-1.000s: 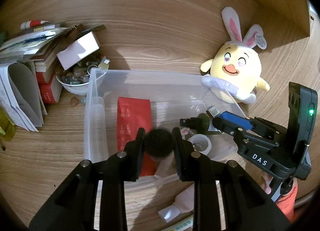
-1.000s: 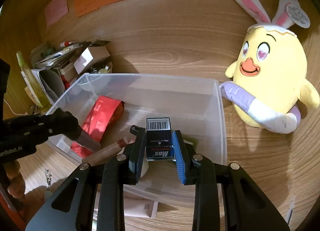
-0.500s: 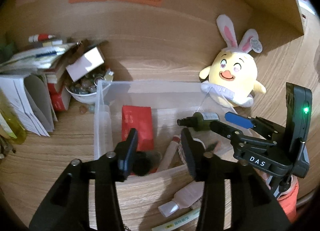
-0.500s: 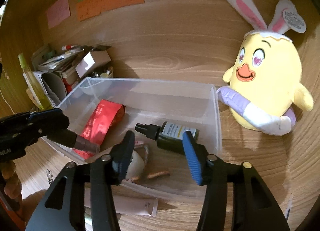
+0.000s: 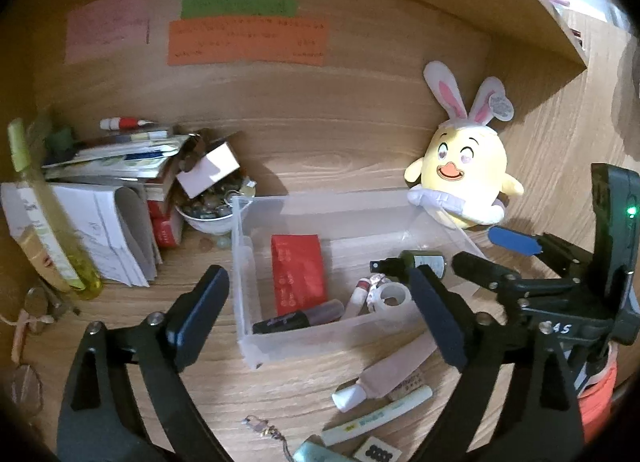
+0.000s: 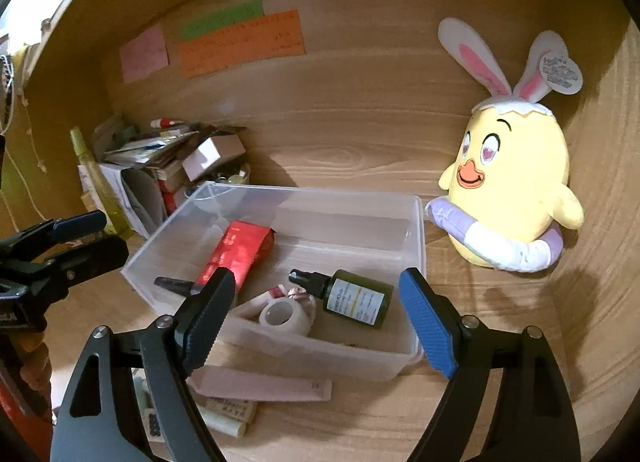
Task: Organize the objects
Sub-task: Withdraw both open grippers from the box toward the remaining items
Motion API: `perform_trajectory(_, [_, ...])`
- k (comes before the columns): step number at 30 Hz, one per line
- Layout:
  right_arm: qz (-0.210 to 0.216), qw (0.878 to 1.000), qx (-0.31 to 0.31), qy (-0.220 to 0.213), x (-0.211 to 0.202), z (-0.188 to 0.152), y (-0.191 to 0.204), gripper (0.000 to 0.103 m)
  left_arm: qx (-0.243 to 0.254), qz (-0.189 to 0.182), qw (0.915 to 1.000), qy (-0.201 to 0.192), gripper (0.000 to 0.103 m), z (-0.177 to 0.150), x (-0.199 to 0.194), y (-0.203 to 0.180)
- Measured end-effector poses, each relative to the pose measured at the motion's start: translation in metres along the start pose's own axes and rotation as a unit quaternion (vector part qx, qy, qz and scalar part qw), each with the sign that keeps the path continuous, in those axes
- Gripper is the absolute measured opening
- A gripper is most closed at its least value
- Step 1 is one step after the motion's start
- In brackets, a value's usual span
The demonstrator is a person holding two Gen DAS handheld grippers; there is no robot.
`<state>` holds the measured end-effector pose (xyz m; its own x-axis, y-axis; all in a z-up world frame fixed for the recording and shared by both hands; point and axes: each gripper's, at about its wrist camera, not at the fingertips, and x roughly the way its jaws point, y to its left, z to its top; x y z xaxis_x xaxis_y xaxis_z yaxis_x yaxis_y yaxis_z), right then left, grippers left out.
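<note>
A clear plastic bin stands on the wooden desk. In it lie a red packet, a dark tube, a tape roll and a dark green spray bottle. My left gripper hovers over the bin's near left side, jaws opening wide, nothing between them. My right gripper hangs over the bin's near right side, jaws also opening and empty.
A yellow plush chick sits right of the bin. Books and papers and a bowl of stones crowd the left. A pink tube and small sticks lie in front of the bin.
Both grippers opened and drew back and up from the bin. The dark tube dropped from the left jaws into the bin. The small barcoded box left the right jaws; where it lies is hidden.
</note>
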<state>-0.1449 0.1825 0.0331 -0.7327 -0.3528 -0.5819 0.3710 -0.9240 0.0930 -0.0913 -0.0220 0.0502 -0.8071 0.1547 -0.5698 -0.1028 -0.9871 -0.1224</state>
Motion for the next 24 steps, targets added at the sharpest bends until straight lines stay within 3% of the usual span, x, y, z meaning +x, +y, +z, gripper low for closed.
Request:
perform_trajectory(12, [0.015,1.0,0.004,0.009,-0.023,-0.024,0.004,0.082,-0.024,0.006,0.9988,0.042,0.095,-0.035,-0.006,0.02])
perform_trajectory(24, [0.042,0.996,0.025,0.077,0.003,-0.063,0.016,0.082,-0.061,0.035,0.9923,0.101,0.095,-0.091,-0.004,0.047])
